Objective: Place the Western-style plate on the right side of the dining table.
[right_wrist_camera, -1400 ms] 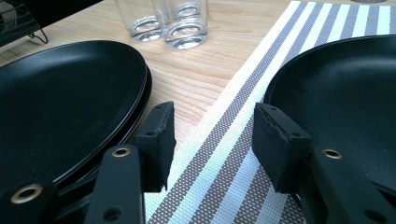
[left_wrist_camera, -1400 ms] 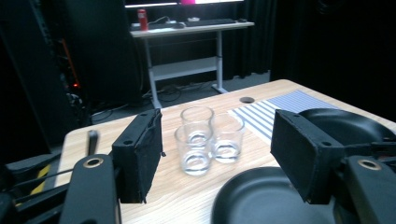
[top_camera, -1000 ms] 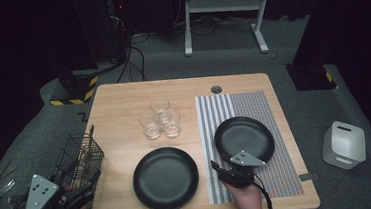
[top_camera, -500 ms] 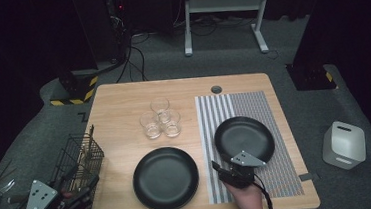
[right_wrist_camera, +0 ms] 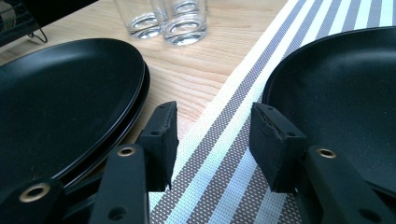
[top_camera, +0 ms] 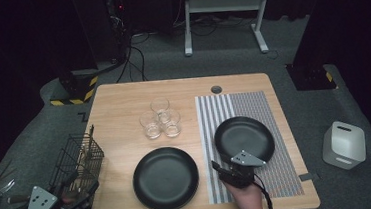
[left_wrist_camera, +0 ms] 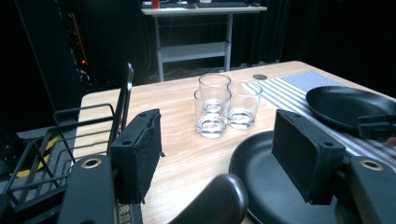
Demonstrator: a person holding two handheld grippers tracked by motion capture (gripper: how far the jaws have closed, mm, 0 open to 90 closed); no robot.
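Observation:
Three clear glasses (top_camera: 160, 119) (left_wrist_camera: 219, 107) (right_wrist_camera: 180, 21) stand clustered mid-table. In front of them lies a black plate (top_camera: 165, 179) (left_wrist_camera: 266, 186) (right_wrist_camera: 60, 93); in the right gripper view it looks like two stacked. Another black plate (top_camera: 244, 137) (right_wrist_camera: 345, 93) rests on a striped placemat (top_camera: 274, 107) (right_wrist_camera: 219, 163). My right gripper (top_camera: 227, 165) (right_wrist_camera: 212, 140) sits low at this plate's near-left rim. Its jaws have just been closing a little but stand open, with bare placemat between them. My left gripper (top_camera: 82, 193) (left_wrist_camera: 219, 154) hovers open and empty off the front-left corner.
A black wire basket (top_camera: 77, 155) (left_wrist_camera: 56, 135) holding cutlery stands at the wooden table's (top_camera: 123, 99) left edge, just ahead of my left gripper. A white container (top_camera: 343, 144) sits on the floor to the right. Desk legs and cables lie beyond the far edge.
The left gripper has drifted slightly toward the near edge. The right gripper has stayed in place.

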